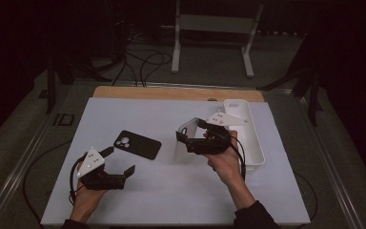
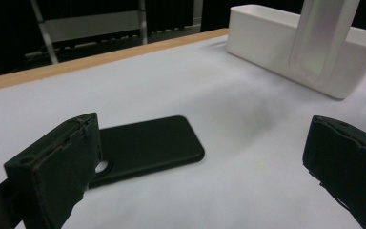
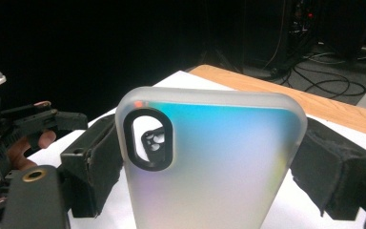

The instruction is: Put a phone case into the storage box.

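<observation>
1. Right gripper (image 1: 187, 138), centre-right of the high view, is clamped across the frosted phone case (image 1: 185, 143). In the right gripper view the case (image 3: 214, 162) stands upright between the two pads, pressed on both side edges, its camera cut-out at upper left.
2. The held case sits above the white mat (image 1: 171, 191), just left of the white bin (image 1: 250, 138), apart from it as far as I can judge.
3. Left gripper (image 1: 121, 162), lower left of the high view, has its jaws apart with nothing between them. In the left gripper view they frame the black phone case (image 2: 147, 148), which lies flat on the mat at lower centre.
4. In the high view the black case (image 1: 138, 144) lies left of centre, just beyond the left jaw tips, not touched.
5. My reading of the step: one case is in the grip on the right, and the left is lining up to pick the black one.
6. Next move for the left, as I judge it: bring the open jaws down over the black case's long edges and close. The case lies flat and thin, so the pads must get low at the mat or they will slide over the top.
7. Next for the right, presumably: carry the frosted case over the bin and release. The destination is my guess.
</observation>
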Tool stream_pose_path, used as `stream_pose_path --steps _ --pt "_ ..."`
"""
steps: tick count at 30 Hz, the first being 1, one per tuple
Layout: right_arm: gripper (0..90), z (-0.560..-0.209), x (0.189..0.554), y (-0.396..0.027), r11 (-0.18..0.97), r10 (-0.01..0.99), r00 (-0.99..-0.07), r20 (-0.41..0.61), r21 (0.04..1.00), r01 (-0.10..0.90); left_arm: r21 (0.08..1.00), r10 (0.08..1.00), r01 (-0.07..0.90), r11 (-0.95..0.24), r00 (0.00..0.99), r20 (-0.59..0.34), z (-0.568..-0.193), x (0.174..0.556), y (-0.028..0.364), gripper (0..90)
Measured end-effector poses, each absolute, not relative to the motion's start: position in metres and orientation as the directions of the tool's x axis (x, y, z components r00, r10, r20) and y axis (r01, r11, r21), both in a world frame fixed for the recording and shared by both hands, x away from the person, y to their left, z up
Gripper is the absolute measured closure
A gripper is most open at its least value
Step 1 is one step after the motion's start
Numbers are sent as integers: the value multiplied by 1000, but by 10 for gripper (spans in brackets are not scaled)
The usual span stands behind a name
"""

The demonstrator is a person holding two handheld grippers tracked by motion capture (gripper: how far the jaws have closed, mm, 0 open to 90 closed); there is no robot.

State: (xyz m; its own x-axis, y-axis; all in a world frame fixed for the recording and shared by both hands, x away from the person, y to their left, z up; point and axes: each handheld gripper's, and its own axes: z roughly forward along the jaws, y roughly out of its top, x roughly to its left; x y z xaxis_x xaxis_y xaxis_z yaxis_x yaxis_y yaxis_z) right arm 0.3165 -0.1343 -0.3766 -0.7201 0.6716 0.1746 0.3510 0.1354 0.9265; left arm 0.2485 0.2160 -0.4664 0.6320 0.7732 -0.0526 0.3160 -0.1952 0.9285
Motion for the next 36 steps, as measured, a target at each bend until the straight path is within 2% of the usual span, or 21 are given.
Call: stream_pose_path --steps 17,36 --pt "168 -369 323 -149 102 696 -692 193 927 362 919 789 337 -202 613 -52 -488 230 242 2" --pt "168 -356 352 -177 73 765 -615 192 923 379 927 797 313 -205 603 -27 -492 229 243 3"
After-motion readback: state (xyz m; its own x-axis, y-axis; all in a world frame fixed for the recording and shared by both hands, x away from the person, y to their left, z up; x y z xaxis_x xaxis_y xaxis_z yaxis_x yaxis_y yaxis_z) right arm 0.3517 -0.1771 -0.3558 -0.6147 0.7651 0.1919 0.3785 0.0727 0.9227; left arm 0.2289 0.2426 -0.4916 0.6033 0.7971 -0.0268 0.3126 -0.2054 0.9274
